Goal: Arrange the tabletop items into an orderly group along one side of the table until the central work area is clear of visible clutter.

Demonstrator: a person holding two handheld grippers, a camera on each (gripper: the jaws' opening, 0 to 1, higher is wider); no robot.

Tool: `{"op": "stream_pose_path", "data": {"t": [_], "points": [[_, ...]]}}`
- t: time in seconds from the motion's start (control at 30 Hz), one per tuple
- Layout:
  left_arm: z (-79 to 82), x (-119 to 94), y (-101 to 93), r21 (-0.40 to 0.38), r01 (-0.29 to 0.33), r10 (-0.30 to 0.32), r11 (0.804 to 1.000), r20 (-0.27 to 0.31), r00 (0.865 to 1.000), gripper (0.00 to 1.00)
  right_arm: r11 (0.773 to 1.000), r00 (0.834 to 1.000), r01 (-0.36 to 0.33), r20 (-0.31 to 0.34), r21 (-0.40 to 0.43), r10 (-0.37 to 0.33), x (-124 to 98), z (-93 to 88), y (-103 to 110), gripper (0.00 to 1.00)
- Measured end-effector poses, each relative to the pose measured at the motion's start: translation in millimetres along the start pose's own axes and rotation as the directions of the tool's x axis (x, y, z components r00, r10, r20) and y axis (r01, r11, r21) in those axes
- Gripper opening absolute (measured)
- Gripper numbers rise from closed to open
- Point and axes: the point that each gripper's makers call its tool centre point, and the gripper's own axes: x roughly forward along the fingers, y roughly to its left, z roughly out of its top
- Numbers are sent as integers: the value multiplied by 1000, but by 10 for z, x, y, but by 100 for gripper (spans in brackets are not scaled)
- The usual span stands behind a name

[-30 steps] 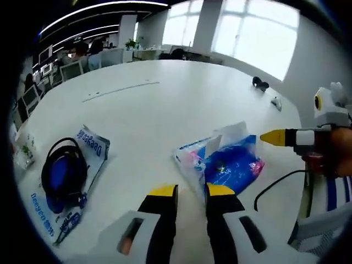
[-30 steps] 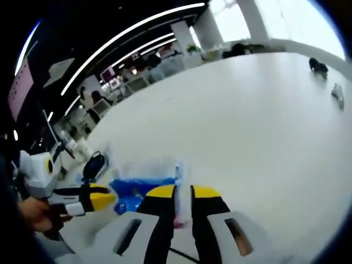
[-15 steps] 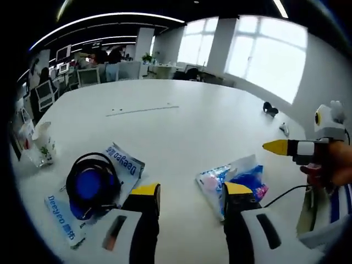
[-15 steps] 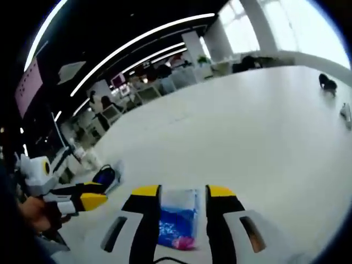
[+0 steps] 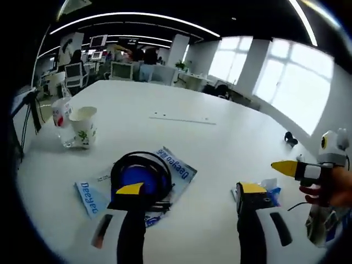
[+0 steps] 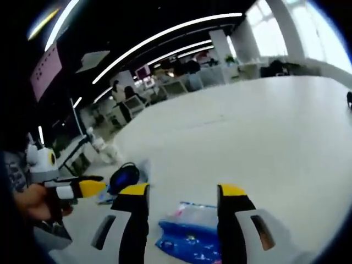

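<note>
- The blue tissue pack (image 6: pixel 190 237) lay flat on the white counter (image 6: pixel 264 137) between the two yellow-tipped jaws of the right claw (image 6: pixel 183 191), at the claw's 6 o'clock, apart from both jaws as far as could be seen.
- The right claw stood wide open, gripping nothing.
- In the left gripper view the same tissue pack (image 5: pixel 271 191) showed as a small blue-and-white edge just past the tip of the right-hand jaw, at about 3 o'clock from the left claw (image 5: pixel 191 188).
- The left claw was also spread wide, with nothing between its jaws.
- The black-and-blue headphones (image 5: pixel 141 176) lay coiled on a blue-and-white printed bag (image 5: pixel 177 168), right behind the left-hand jaw tip, at about 9 o'clock from the left claw.
- In the right gripper view the headphones (image 6: pixel 124 177) sat at about 10 o'clock from the tissue pack, close beside the left-hand jaw tip.
- Two paper cups (image 5: pixel 82 126) stood upright near the counter's edge, at about 10 o'clock from the headphones, well apart from them.
- A small dark object (image 5: pixel 290 138) lay far off on the counter at about 2 o'clock; what it was could not be told.
- The right claw (image 5: pixel 286 166) entered the left gripper view at 3 o'clock, held by a hand (image 5: pixel 330 187).
- The left claw (image 6: pixel 91 188) entered the right gripper view at 9 o'clock, held by a hand (image 6: pixel 30 201).
</note>
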Motion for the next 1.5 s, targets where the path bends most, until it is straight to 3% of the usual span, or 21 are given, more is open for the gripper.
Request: {"op": "stream_pose_path", "data": {"t": [0.17,0.33,0.43,0.63,0.93,1.27,1.5], "points": [[72,-148,288,-34,-48,49,998,31,998,71,998,998,-51,-45,-36,49,144,-43,211,53],[129,-271,479,-35,-76,78,996,51,996,75,993,993,-100,-66,-59,96,291,-51,418,60],[154,-340,569,-23,-89,91,996,58,994,78,988,987,-121,-118,-96,109,375,-101,527,62],[196,-442,753,-23,-113,114,993,70,991,83,981,982,-152,-129,-119,137,527,-68,719,67],[254,-502,889,21,-126,124,992,70,990,89,967,964,-218,-181,-132,192,749,-68,969,74],[285,-493,918,92,-97,93,991,53,994,96,951,948,-270,-212,-151,236,931,-74,1213,79],[288,-497,975,85,-85,81,993,47,996,100,944,941,-292,-224,-151,255,1014,-72,1339,82]]}}
